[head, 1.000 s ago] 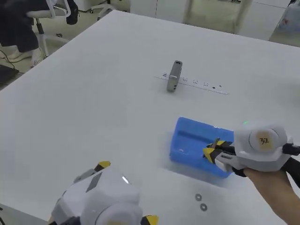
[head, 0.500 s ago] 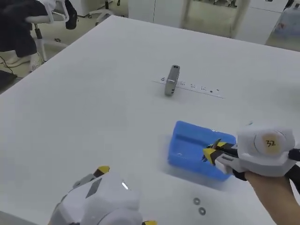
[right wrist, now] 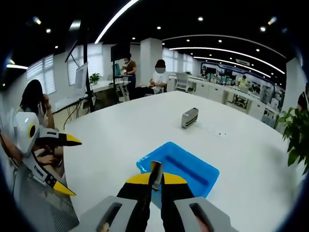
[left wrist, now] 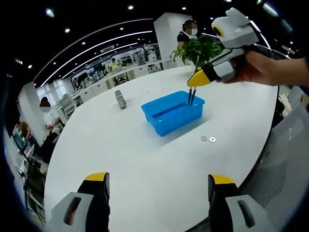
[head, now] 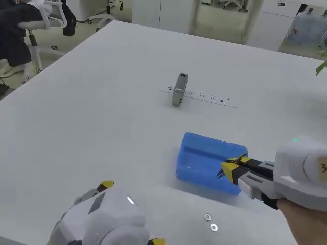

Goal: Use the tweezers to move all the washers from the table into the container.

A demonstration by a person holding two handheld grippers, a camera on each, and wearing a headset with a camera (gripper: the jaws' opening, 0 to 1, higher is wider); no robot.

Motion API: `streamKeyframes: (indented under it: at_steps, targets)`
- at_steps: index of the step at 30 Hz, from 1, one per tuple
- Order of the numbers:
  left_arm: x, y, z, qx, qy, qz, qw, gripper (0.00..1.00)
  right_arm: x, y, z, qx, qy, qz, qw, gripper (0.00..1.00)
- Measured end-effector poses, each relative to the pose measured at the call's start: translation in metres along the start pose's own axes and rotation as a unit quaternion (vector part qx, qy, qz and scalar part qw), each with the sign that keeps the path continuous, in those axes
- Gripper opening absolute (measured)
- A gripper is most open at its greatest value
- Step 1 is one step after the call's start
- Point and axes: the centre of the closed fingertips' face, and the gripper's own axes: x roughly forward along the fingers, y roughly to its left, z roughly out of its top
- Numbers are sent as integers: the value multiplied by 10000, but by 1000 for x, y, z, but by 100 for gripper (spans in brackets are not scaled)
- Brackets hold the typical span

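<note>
In the head view, a blue rectangular plastic container (head: 194,171) sat on the white table (head: 102,112). The right gripper (head: 231,167) came in from the right, its jaws pressed together on thin metal tweezers (head: 220,173) whose tips hung over the container's near right corner. Two small metal washers (head: 207,217) lay side by side on the table near the container's front wall, clear of it and of the tweezers. The left gripper (head: 131,212) sat low at the near edge, jaws spread with nothing between them. A small grey metal block (head: 179,89) stood well beyond the container.

In the left gripper view, the left gripper's (left wrist: 159,180) two jaws rose wide apart over bare tabletop. Ahead lay the container (left wrist: 169,123), with the washers (left wrist: 203,138) on the table near its right end. The right gripper (left wrist: 198,79) was held above, the tweezers (left wrist: 191,96) pointing down into that end. Whether the tips carried a washer could not be told.

In the right gripper view, the right gripper's (right wrist: 155,181) jaws were clamped tight on the tweezers (right wrist: 155,169), which pointed at the container (right wrist: 193,169) just ahead. The left gripper (right wrist: 67,165) showed at the left, jaws open, and the grey block (right wrist: 189,117) stood farther off on the table.
</note>
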Motion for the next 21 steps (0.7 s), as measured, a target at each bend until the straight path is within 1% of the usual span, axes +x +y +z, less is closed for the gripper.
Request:
streamKeyframes:
  at_steps: [1, 4, 6, 12, 17, 21]
  targets:
    - [0, 0, 0, 1, -3, 2, 10000, 86, 0, 1, -2, 11, 17, -1, 10000, 3]
    - [0, 0, 0, -2, -1, 11, 10000, 86, -1, 7, -14, 205, 100, 54, 9997, 3]
    - [0, 1, 0, -12, -3, 11, 10000, 86, 0, 9, -21, 215, 135, 46, 9997, 3]
    - [1, 0, 0, -3, 13, 7, 10000, 86, 7, 15, -45, 301, 412, 107, 9986, 3]
    - [1, 0, -1, 1, 32, 8, 10000, 85, 13, 22, -58, 391, 573, 198, 9974, 3]
    - [1, 1, -2, 2, 39, 8, 10000, 85, 14, 27, -63, 378, 647, 248, 9969, 3]
